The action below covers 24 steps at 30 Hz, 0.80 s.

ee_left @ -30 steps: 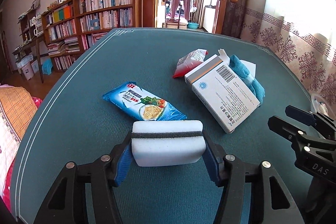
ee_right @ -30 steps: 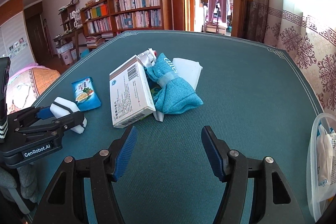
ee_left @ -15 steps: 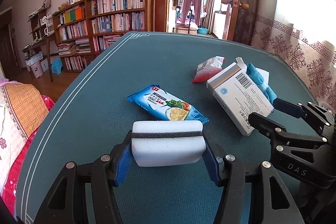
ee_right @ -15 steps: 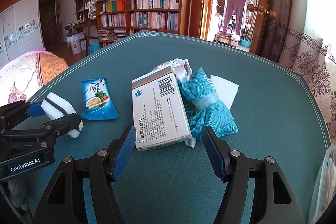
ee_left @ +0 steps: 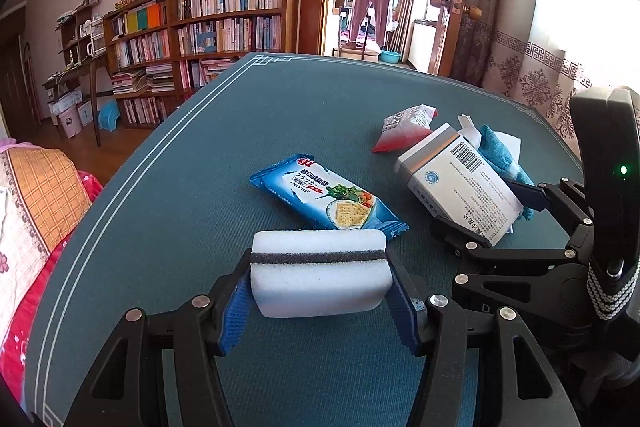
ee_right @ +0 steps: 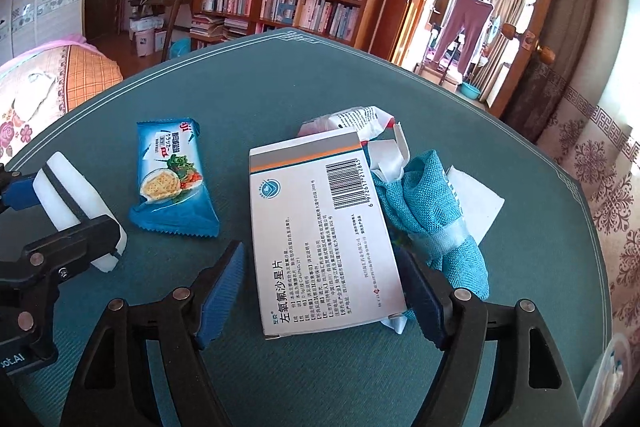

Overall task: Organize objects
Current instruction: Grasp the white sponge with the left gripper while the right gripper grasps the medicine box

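On my left, the left hand-held gripper (ee_left: pixel 320 291) pinches the white sponge (ee_left: pixel 320 273) above the desk (ee_left: pixel 240 115), presumably ready to file it. The cracker packet (ee_right: pixel 172 179) lies between. My right hand-held gripper (ee_right: pixel 320 291), jaws opening, straddles the medicine box (ee_right: pixel 320 231) without pressing it. The box hides what lies beneath; the teal cloth (ee_right: pixel 432 211) sits beside it.

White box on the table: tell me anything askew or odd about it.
The white box is tilted, one edge propped on the teal cloth, with an end flap hanging open. It sits between the opening right claw, not yet gripped.
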Each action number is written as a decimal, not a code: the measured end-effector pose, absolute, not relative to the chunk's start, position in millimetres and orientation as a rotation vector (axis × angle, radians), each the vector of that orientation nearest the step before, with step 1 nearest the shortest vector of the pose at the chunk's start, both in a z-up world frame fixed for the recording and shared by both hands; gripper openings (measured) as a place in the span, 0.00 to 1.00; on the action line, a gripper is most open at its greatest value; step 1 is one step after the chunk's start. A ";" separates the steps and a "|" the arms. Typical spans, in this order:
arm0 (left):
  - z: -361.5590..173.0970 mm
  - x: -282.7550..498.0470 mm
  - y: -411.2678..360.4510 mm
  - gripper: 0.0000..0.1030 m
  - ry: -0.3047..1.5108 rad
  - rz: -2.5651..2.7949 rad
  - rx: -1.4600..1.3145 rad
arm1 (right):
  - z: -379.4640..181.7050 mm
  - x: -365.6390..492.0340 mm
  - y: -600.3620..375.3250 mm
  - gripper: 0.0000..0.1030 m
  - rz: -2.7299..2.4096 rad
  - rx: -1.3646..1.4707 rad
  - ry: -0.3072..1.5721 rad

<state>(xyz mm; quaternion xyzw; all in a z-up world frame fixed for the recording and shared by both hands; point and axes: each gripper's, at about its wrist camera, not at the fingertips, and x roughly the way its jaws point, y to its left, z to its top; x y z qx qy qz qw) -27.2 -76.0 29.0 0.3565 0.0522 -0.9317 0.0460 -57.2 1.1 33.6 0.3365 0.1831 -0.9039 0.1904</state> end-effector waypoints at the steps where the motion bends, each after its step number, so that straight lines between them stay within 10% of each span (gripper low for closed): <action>1: 28.5 -27.4 -76.0 0.61 0.158 -2.843 1.091 | 32.7 -59.3 3.1 0.72 -2.532 0.959 0.497; 24: 31.6 -25.2 -64.4 0.61 0.110 -2.851 1.095 | 48.3 -12.1 63.1 0.62 -2.458 0.975 0.247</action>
